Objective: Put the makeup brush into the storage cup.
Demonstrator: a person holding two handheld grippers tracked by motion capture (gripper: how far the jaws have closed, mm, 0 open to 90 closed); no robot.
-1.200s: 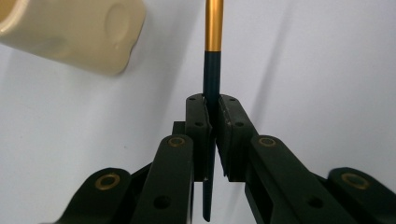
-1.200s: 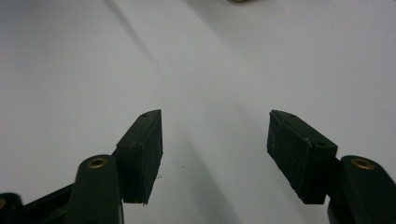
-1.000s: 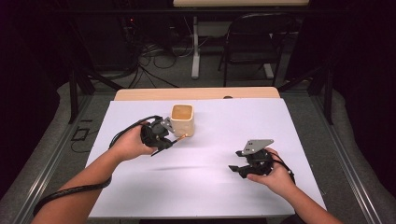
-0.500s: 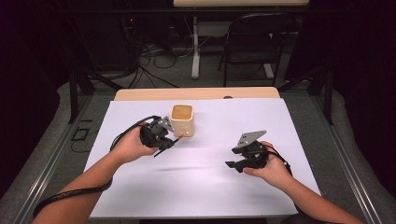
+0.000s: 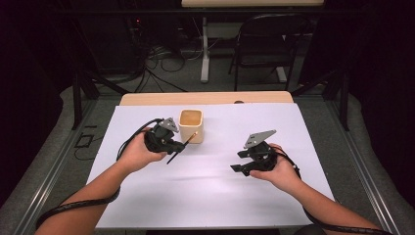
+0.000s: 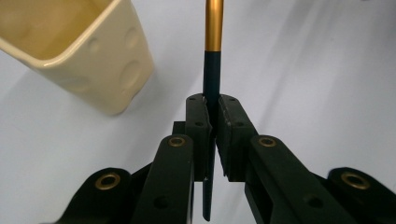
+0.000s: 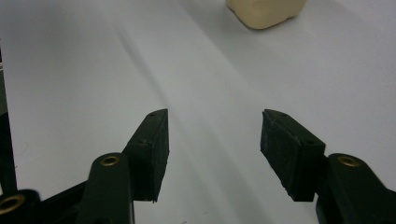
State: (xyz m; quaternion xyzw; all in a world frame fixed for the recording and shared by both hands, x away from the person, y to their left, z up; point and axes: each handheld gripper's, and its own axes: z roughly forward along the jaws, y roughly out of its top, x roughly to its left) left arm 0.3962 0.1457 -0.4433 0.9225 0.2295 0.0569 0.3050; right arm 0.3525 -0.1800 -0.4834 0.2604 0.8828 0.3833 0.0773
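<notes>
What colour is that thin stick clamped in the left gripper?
The stick is dark teal-black with a gold upper section, clearest in the left gripper view.

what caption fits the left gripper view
Left gripper clamps a dark, gold-tipped pencil beside a cream cup.

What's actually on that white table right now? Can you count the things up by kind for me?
Cream square cup: 1
Dark pencil with a gold end, clamped in the left gripper: 1
Hand-held grippers, counting the open right gripper: 2
Total: 4
</notes>
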